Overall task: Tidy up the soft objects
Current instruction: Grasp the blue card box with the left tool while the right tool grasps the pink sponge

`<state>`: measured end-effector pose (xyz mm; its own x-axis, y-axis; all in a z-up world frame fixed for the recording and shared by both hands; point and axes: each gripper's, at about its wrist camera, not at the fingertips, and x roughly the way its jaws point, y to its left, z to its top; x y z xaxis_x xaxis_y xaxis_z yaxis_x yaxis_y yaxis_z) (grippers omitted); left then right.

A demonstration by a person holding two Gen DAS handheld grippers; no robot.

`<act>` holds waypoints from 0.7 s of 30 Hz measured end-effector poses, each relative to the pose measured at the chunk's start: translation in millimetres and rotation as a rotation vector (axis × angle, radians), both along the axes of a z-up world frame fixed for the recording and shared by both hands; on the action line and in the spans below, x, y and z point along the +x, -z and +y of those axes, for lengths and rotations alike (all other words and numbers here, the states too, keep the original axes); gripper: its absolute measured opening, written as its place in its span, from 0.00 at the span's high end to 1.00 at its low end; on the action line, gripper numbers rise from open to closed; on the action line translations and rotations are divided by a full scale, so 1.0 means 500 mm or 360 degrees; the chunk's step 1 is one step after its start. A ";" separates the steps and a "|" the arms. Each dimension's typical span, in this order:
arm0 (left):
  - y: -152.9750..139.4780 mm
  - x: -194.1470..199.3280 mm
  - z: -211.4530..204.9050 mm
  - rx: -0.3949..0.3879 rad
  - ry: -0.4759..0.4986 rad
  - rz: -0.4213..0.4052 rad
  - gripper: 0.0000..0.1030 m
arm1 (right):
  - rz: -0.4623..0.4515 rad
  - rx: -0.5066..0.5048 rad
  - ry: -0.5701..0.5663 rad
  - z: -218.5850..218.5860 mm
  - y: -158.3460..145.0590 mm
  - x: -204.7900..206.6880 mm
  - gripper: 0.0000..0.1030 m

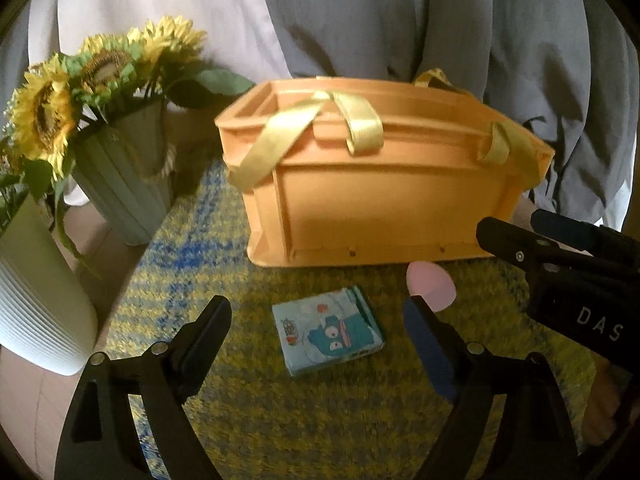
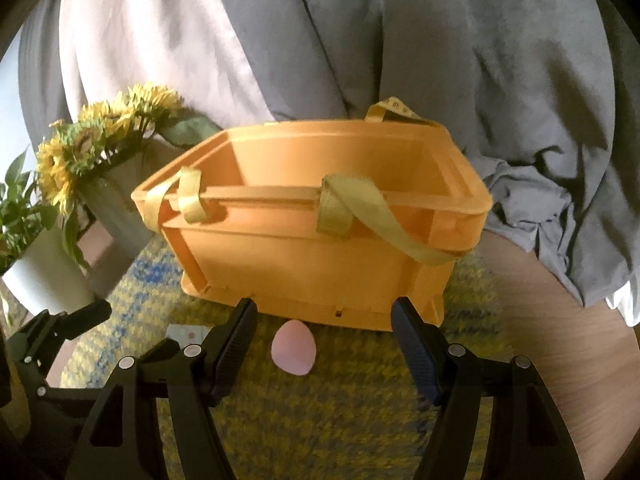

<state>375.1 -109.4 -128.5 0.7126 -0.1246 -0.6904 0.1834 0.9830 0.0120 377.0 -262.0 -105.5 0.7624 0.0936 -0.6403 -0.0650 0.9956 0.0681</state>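
Left gripper (image 1: 318, 312) at the bottom of the left wrist view: jaws spread wide, nothing between the pads, hanging above a small blue tissue pack (image 1: 328, 330) with a cartoon print that lies flat on the yellow-and-blue knit mat (image 1: 280, 420), lower centre of frame. Right gripper (image 2: 324, 314) at the bottom of the right wrist view: jaws apart too, nothing clamped; a pink egg-shaped sponge (image 2: 293, 350) lies on the mat in the gap between the fingers, clear of both pads. In the left view that sponge sits just right of the tissue pack, partly hidden behind the left gripper's right finger, and the right gripper pokes in from the right edge, marked "DAS". Just behind sponge and pack, mid-frame in both views, an orange plastic crate (image 2: 320, 264) stands upright on the mat, open top, interior looks empty as far as visible. A yellow tape measure (image 2: 360, 216) is draped over the near rim in loops, one end hanging down the front wall; another bit shows at the far rim. Left of the crate: white ribbed pot (image 1: 36, 292) nearest, then a ribbed grey-green vase (image 1: 124, 184) with artificial sunflowers (image 1: 100, 72), upper left. Grey and white fabric (image 2: 400, 40) fills the top of both frames. Bare wooden tabletop (image 2: 560, 320) at the right edge.
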 end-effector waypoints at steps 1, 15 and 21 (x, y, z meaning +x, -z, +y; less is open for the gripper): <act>0.006 0.001 -0.002 0.0003 0.0000 0.0008 0.14 | 0.0011 0.0003 -0.0005 0.001 0.004 0.002 0.32; 0.070 0.021 -0.023 0.0079 0.0041 0.0100 0.14 | 0.0217 0.0032 -0.0122 0.020 0.079 0.055 0.40; 0.088 0.031 -0.024 0.0077 0.0057 0.0143 0.14 | 0.0282 0.0044 -0.0156 0.027 0.105 0.074 0.43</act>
<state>390.9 -121.4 -172.4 0.6433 -0.1137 -0.7572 0.2210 0.9744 0.0415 414.0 -248.7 -158.2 0.6246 0.1812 -0.7596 -0.1463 0.9826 0.1141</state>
